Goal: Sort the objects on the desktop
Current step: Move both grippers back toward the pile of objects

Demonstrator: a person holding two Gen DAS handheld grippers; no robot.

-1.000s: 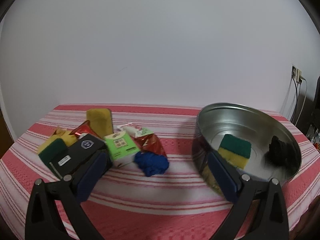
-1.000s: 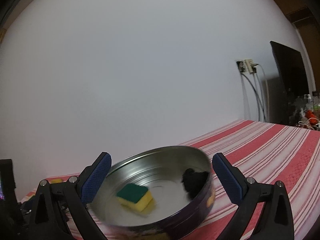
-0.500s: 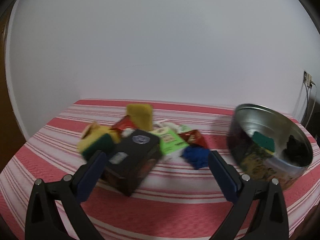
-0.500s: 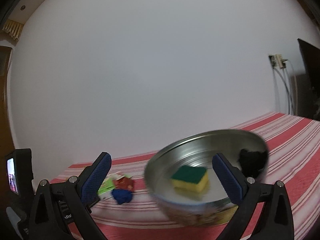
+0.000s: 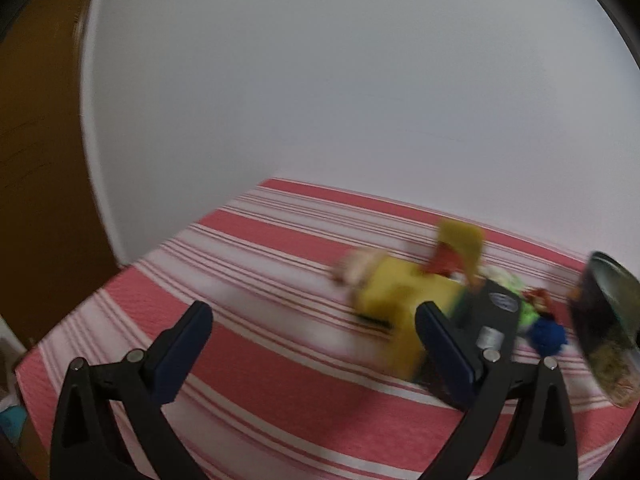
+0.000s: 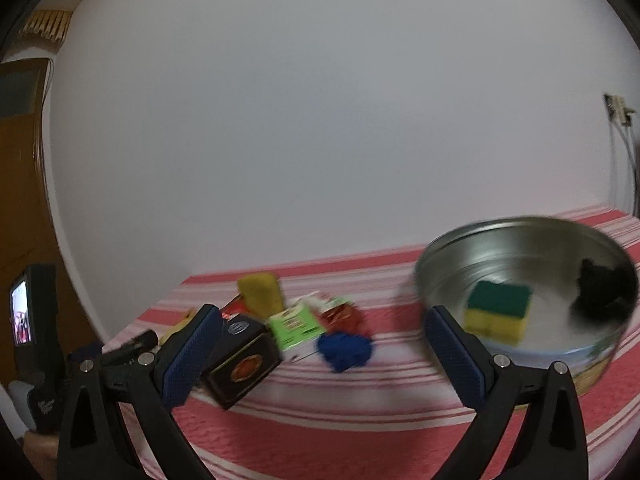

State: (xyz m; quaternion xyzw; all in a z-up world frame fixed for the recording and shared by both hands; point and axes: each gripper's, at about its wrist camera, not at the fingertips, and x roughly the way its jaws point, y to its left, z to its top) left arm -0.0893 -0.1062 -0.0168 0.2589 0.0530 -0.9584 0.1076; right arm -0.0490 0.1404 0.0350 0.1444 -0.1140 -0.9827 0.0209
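While blurred from the left, right view shows sponge (image 6: 498, 312) inside tin (image 6: 452, 242).

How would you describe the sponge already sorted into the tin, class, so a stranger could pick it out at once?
Start at the round metal tin on the right of the striped tablecloth. Inside it lie two things: a black lump toward the right wall and the sponge nearer the left. The sponge is the rectangular block with a dark green top over a yellow base.
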